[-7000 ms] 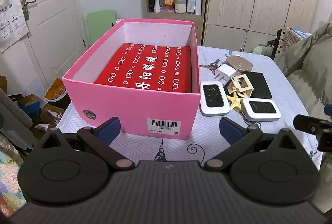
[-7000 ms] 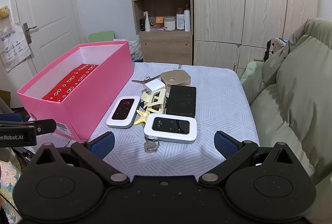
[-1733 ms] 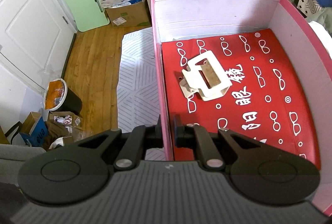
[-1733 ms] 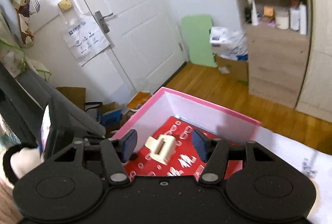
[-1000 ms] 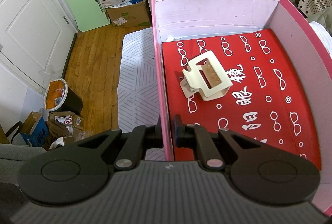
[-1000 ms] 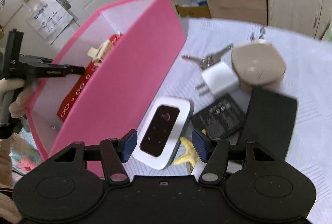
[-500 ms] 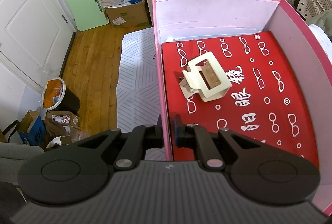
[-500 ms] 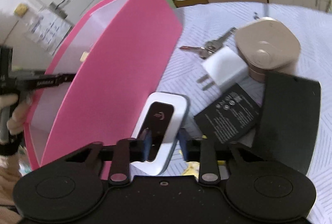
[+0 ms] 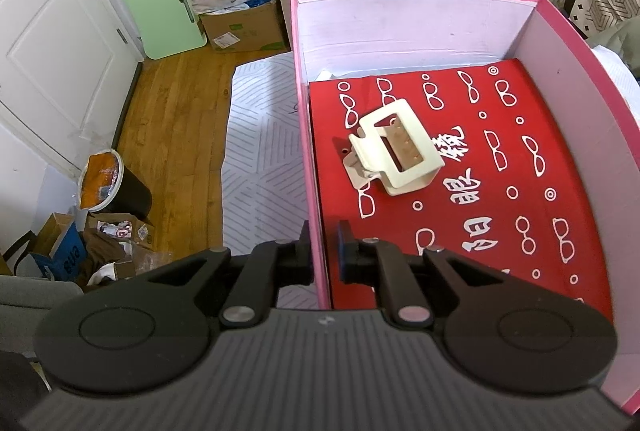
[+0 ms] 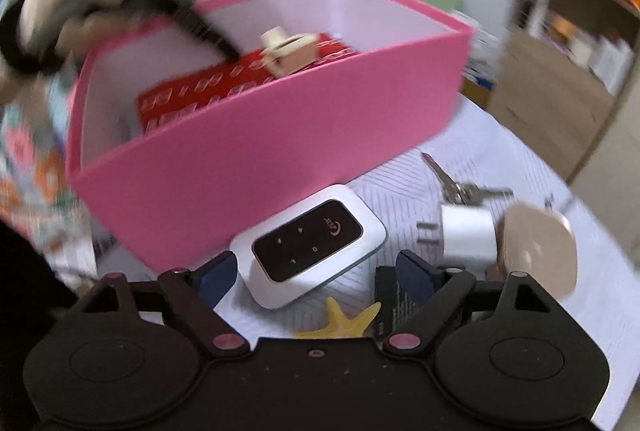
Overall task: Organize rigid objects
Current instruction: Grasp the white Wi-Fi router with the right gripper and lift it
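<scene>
Pink box wall sat clamped in the left gripper; the right gripper, jaws just widened, straddled the white router without pressing it.

Surface: white cloth, grey line pattern. On it: pink box, white router, keys, white plug, yellow starfish.

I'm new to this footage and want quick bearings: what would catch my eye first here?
The bright pink box dominates both views, with a cream hair clip lying on the red patterned lining inside it. The left gripper is clamped on the box's wall. Beside the box, a white pocket router lies on the striped cloth between the open fingers of the right gripper.
</scene>
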Demonstrator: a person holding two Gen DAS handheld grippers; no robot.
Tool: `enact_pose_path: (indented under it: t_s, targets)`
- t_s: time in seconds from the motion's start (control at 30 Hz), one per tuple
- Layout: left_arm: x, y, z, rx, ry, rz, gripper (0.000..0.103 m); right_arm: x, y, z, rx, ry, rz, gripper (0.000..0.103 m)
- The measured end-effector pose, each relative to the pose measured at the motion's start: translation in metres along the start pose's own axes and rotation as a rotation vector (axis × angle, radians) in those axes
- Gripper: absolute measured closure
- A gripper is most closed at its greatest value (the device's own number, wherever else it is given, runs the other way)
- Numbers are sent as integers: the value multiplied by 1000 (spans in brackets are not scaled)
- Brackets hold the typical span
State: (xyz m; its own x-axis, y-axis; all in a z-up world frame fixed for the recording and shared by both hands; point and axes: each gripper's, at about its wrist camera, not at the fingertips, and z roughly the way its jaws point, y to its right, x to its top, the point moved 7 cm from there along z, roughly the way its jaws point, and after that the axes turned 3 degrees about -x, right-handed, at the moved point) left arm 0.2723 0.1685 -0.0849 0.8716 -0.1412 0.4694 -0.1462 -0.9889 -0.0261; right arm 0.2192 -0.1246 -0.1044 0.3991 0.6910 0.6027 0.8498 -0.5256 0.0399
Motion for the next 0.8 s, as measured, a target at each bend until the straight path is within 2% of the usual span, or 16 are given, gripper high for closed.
enact_pose_path:
  t_s: [0.2,0.43,0.47,0.6,0.67,0.8]
  targets:
    - [0,-1,0,1,0,4,94,7,-6,23,65,-71,-248,7]
    - [0,-2,2,-14,2,-2,93,16,2,47,204,-135,-323,1]
    - [0,-1,2,-15,2,-2,93,15,3,50,221,-146,-324,0]
    - [0,-1,2,-13,1,2,93,20,8,56,237,-92,-310,0]
    - [0,-1,2,-12,1,5,93,22,9,57,210,-69,-260,1]
    - [1,-1,3,-15,1,1,93,22,9,57,130,-85,-159,2]
